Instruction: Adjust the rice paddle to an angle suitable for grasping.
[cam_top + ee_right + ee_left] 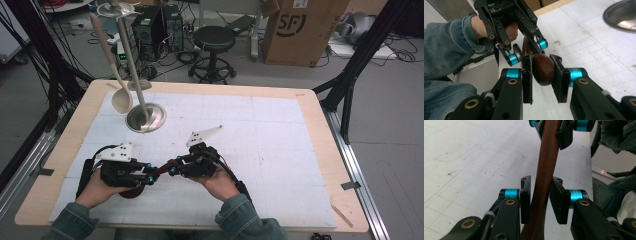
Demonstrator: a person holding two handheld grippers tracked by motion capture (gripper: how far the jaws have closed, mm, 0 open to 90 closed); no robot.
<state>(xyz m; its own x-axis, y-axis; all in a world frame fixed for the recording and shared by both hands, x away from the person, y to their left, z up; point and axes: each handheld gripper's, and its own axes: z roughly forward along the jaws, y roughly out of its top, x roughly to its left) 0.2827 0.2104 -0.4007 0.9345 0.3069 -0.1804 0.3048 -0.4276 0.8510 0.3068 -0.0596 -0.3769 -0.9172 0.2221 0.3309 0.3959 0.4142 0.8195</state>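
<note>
Presently, step in hand: I judge a hand-over of the brown wooden utensil between my two grippers, low over the near part of the table.
Left gripper: its jaws flank the utensil's shaft in the left gripper view; one pad lies against the wood, the other pad stands just off it, so I read this hold as loosened, though the angle leaves some doubt.
Right gripper: its pads pinch the rounded end of the utensil from both sides.
Utensil, position: lifted between the grippers, bridging them; its broader dark end sits under my left hand.
Next move: I would part the left jaws fully and back that gripper away along the shaft, keeping the right pinch firm so the rounded end does not slip.
Surface: white gridded mat on a pale wooden table.
On the mat: steel stand base bearing a pale spoon.
Room: black stool, cardboard box, cables on a grey floor.
</note>
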